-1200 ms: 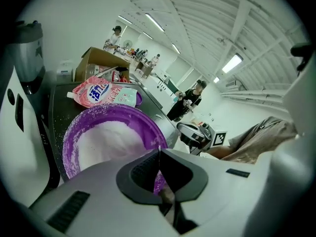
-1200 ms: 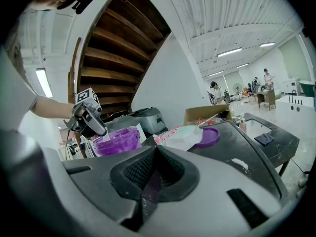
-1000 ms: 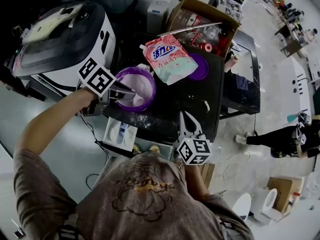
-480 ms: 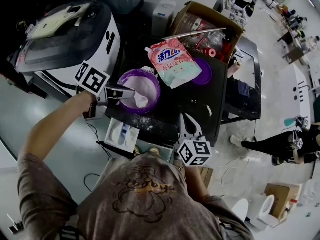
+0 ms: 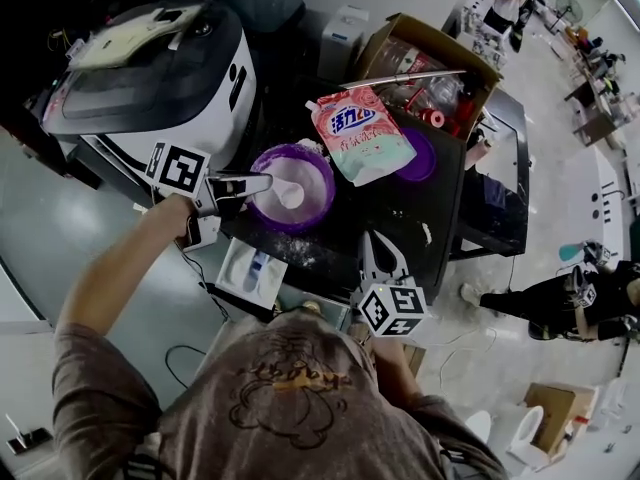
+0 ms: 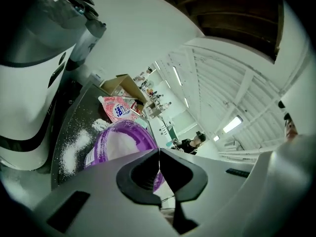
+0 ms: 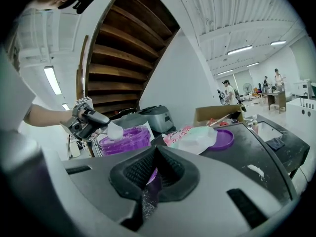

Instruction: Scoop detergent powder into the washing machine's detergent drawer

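A purple tub (image 5: 318,193) of white detergent powder stands on the black table (image 5: 400,218). My left gripper (image 5: 252,184) reaches in from the tub's left rim, shut on the handle of a white scoop (image 5: 287,196) that hangs over the powder. In the right gripper view the scoop (image 7: 114,131) hangs just above the tub (image 7: 129,139). The white detergent drawer (image 5: 250,268) sticks out below the table's front left edge, under the washing machine (image 5: 150,68). My right gripper (image 5: 378,255) hovers shut and empty at the table's front edge. The left gripper view shows the tub (image 6: 116,143) past shut jaws.
A pink detergent pouch (image 5: 362,133) lies behind the tub, partly over a purple lid (image 5: 425,158). An open cardboard box (image 5: 430,53) with bottles stands at the back. Spilled powder (image 6: 71,149) dots the table. A person (image 5: 575,293) stands on the floor at the right.
My left gripper has drawn back toward the tub's left rim, lifting the scoop out of the powder. The right gripper has stayed in place.
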{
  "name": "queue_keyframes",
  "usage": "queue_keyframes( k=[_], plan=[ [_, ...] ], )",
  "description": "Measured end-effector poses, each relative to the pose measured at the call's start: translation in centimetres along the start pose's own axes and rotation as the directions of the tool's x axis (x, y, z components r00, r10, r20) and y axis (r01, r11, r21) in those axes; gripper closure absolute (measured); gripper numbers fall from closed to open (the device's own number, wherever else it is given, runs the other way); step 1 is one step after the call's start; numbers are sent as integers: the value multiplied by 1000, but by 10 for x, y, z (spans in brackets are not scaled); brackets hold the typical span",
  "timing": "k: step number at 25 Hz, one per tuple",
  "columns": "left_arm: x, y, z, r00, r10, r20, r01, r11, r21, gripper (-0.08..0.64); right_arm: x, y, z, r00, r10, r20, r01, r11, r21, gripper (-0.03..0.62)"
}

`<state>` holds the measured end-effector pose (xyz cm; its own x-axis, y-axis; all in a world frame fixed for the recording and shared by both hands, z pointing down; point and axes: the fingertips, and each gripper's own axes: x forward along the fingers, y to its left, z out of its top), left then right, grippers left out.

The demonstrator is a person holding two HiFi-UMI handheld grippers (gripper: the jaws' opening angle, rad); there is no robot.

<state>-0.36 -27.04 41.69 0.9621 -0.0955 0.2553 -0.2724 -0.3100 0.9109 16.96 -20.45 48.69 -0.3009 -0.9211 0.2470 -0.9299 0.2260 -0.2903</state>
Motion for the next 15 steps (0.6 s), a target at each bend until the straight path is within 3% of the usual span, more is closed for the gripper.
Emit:
queue_keyframes(
  k=[1,4,5,8,15],
  plan=[
    [-3,-1,1,1000,-2,31,2,1000,-15,537,2,1,0,1000,5,-1,-5,1000,-3,595],
    [-16,7,12,995,33,97,-41,996,79,537,6,7,3,1000,19,-4,-19,1000,-8,595],
    [-19,7,13,992,32,121,-42,996,76,537,7,8,4,1000,24,-5,-24,1000,-11,595],
    [-26,5,10,979,16,204,-10,1000,-28,537,11,13,6,999,37,-8,-37,999,-22,595],
    [-46,13,11,934,14,358,5,999,-53,537,15,23,8,998,66,-17,-67,997,-31,595]
  ],
)
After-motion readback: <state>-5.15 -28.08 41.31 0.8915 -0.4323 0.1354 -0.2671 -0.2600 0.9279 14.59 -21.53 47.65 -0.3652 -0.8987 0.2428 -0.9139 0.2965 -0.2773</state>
